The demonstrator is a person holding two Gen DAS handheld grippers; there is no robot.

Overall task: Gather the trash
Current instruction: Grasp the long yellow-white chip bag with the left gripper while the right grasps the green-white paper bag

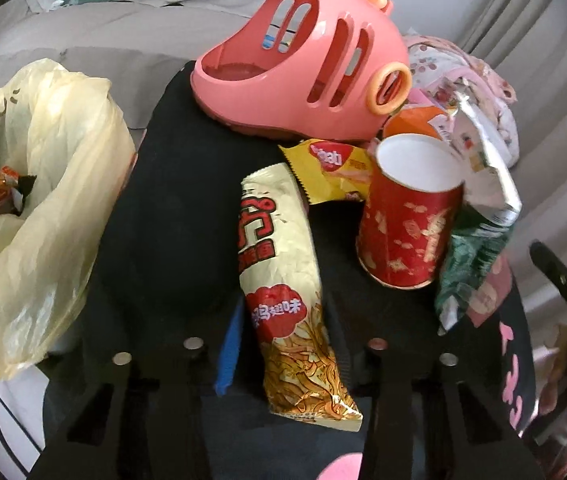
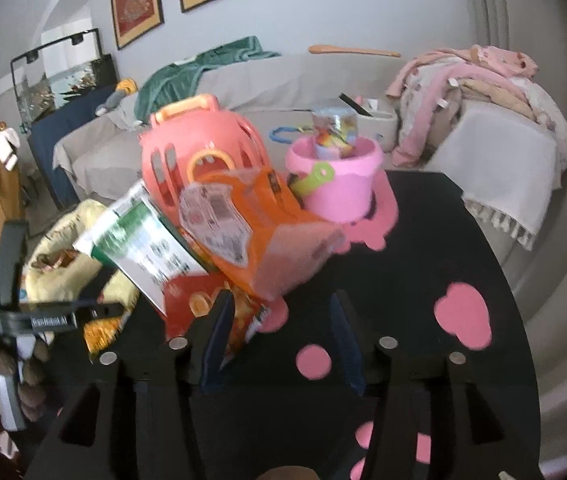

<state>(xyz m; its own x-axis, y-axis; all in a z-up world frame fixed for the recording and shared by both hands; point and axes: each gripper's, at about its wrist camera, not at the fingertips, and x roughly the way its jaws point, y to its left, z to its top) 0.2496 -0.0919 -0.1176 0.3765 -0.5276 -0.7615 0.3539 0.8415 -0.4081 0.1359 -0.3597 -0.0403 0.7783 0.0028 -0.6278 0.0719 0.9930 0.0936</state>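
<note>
1. Cream and red, a long snack packet [image 1: 283, 280] lies on the black table [image 1: 171, 216] between the fingers of the left gripper [image 1: 283, 344]; whether the pads press on it I cannot tell.
2. The right gripper [image 2: 279, 344] stands open over the black, pink-spotted table, nothing between its fingers, a red wrapper [image 2: 191, 304] at its left finger.
3. Just past the packet stand a red paper cup [image 1: 407, 224], upright and tilted, a yellow wrapper [image 1: 331, 168] and a green-and-silver bag [image 1: 479, 208].
4. An orange bag [image 2: 267, 232] leans over a white-and-green carton [image 2: 143, 240].
5. A yellowish plastic bag [image 1: 43, 184] at the table's left edge holds wrappers.
6. Farther back are a pink plastic basket [image 1: 307, 64] and a pink bucket [image 2: 335, 184].
</note>
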